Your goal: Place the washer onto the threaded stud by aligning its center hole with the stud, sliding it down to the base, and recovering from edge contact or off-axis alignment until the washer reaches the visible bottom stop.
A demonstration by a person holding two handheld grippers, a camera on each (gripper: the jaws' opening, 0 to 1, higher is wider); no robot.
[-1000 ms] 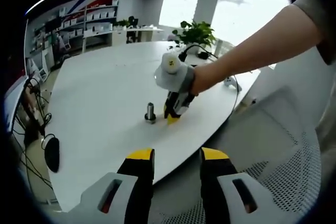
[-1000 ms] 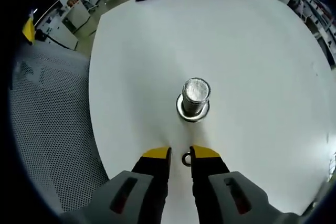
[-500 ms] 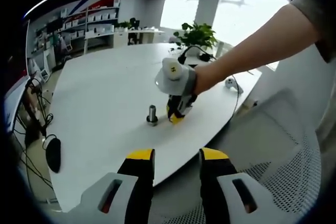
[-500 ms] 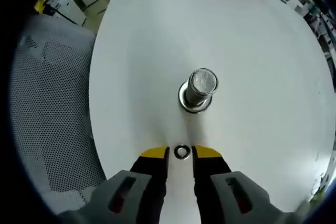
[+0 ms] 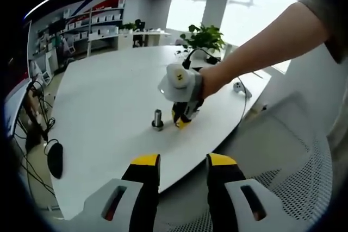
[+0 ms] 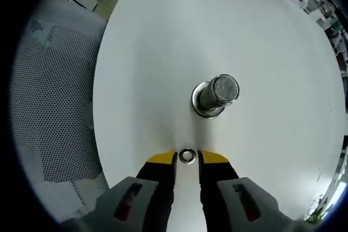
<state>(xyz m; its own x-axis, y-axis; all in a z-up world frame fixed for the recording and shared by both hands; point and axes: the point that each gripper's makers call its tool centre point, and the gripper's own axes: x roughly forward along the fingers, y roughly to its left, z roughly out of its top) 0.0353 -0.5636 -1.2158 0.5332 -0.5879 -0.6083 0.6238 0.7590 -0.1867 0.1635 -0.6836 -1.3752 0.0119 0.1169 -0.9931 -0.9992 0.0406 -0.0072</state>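
Note:
A short steel threaded stud (image 6: pixel 216 95) stands upright on its round base on the white table (image 6: pixel 163 52). The small steel washer (image 6: pixel 187 156) lies flat between the yellow tips of my right gripper (image 6: pixel 187 157), which is shut on its edges, a short way in front of the stud. From the left gripper view, a person's hand holds the right gripper (image 5: pixel 182 117) tips-down just right of the stud (image 5: pixel 157 119), close over the table (image 5: pixel 109 91). My left gripper (image 5: pixel 184 161) hangs open off the table's near edge, holding nothing.
A white mesh chair (image 5: pixel 283 150) stands off the table's edge beside the left gripper; its mesh (image 6: pixel 54 80) borders the table. A potted plant (image 5: pixel 202 35), a black cable and a small white device (image 5: pixel 239 85) sit at the far end. A dark mouse (image 5: pixel 54 158) lies left.
The washer went from low between the right fingers to level with their tips. The right gripper has risen slightly beside the stud. The left gripper has stayed put.

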